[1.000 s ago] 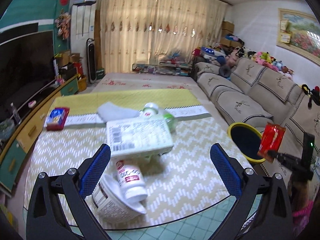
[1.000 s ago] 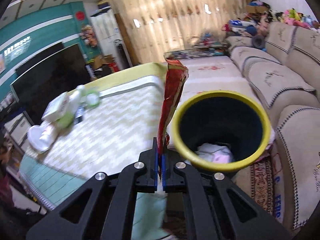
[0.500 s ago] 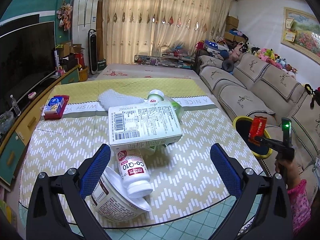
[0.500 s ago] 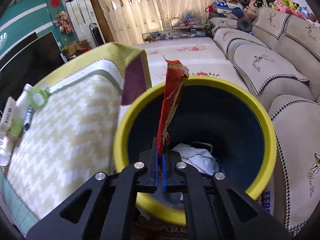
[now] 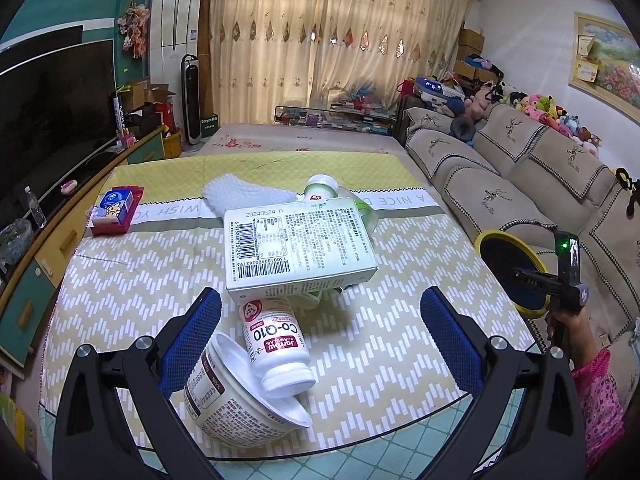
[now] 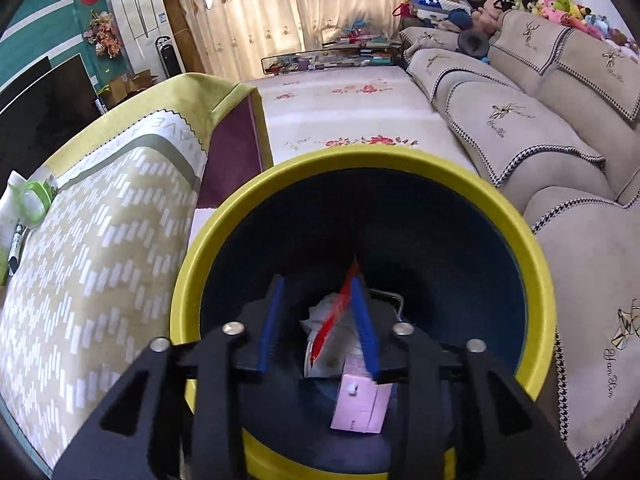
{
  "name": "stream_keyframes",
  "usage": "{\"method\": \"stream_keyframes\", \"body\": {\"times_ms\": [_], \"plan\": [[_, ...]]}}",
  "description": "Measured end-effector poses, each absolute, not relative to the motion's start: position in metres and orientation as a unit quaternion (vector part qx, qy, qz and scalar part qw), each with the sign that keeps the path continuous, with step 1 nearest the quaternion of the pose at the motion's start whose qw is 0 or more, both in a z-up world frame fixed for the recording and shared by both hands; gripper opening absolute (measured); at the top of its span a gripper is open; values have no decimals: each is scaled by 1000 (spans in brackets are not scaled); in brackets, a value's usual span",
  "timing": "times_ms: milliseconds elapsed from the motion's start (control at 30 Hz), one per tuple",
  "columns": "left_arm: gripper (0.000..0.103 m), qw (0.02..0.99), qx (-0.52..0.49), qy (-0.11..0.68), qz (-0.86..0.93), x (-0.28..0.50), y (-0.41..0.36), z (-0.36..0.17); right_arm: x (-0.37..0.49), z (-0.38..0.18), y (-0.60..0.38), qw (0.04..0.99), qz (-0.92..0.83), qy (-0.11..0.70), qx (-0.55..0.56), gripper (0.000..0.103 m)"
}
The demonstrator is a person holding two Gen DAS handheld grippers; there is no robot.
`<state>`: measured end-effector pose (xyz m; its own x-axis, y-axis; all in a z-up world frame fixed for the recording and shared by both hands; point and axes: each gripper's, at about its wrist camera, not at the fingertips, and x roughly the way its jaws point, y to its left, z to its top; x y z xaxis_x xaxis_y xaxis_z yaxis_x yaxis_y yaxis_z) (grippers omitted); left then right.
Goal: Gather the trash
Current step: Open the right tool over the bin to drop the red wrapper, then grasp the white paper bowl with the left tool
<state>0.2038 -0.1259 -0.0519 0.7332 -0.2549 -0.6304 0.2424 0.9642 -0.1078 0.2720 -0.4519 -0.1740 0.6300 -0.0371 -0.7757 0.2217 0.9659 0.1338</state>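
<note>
My right gripper (image 6: 318, 320) is open over the yellow-rimmed dark bin (image 6: 532, 248). The red wrapper (image 6: 334, 316) is loose between its fingers, dropping into the bin onto white and pink trash (image 6: 360, 404). My left gripper (image 5: 320, 320) is open above the table. Below it lie a white Co-Q10 bottle (image 5: 276, 344), a paper cup (image 5: 232, 400) on its side and a white box (image 5: 296, 252). A small bottle (image 5: 320, 188) and bubble wrap (image 5: 240, 196) lie behind the box. The bin also shows in the left wrist view (image 5: 508, 268).
A red and blue pack (image 5: 116, 210) sits at the table's far left. The sofa (image 5: 520, 184) runs along the right, behind the bin. A TV cabinet (image 5: 36, 240) stands to the left of the table.
My right gripper has opened over the bin and let go of the red wrapper, which now falls in. The left gripper has stayed open above the trash on the table.
</note>
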Motion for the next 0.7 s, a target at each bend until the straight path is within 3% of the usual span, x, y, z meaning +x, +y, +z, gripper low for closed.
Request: {"method": "stream_keyframes", "body": {"times_ms": [400,700], "plan": [[98,935,9,345,-78,196,-116,-57,256,-155,-440,908,-61,401,106,42],[98,923,-59,380,-14,184,-87,-88,257,-147,-424,915,-40,389,102,43]]}}
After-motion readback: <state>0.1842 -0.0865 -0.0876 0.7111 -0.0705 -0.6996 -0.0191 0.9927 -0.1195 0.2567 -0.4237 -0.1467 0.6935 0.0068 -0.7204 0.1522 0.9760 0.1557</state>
